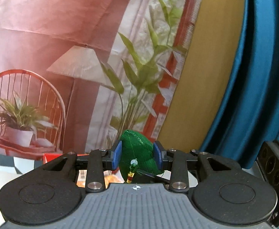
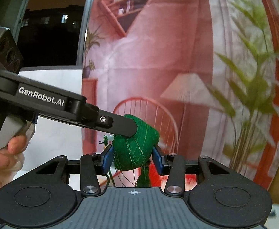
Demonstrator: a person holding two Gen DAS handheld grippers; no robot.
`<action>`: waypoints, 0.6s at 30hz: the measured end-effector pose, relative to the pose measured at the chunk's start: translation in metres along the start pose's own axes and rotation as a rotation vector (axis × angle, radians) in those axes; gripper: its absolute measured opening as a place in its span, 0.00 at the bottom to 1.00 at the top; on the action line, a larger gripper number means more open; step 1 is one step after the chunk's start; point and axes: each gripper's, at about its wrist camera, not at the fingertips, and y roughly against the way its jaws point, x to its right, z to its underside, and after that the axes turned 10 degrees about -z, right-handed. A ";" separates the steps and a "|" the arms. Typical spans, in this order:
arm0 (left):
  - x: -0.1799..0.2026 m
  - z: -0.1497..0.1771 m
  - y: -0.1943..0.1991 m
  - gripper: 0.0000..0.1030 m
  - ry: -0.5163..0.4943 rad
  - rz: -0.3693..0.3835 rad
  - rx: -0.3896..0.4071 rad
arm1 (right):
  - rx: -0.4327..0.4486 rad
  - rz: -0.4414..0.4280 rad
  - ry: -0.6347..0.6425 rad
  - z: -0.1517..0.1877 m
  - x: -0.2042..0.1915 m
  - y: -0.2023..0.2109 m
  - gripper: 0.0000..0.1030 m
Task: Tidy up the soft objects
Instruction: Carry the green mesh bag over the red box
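There is one green stuffed felt pouch [image 1: 137, 152], wound with thin green thread. On it hangs one pale round bead [image 1: 134, 161] and one green tassel [image 2: 144, 177]. Two black grippers with blue pads are there: the left gripper [image 1: 138, 155] and the right gripper [image 2: 132, 160]. One hand [image 2: 3, 156] is visible.

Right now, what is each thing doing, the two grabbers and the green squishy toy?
Left gripper: shut on the green stuffed pouch, blue pads pressing its sides.
Right gripper: shut on the same pouch from another side.
Green stuffed pouch: held up in the air between both grippers, squeezed, tassel and threads hanging below.
Person's hand: wrapped around the left gripper's handle.
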 end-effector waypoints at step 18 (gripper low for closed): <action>0.004 0.068 -0.147 0.37 0.042 0.044 -0.310 | -0.252 0.094 -0.165 0.077 0.093 -0.051 0.40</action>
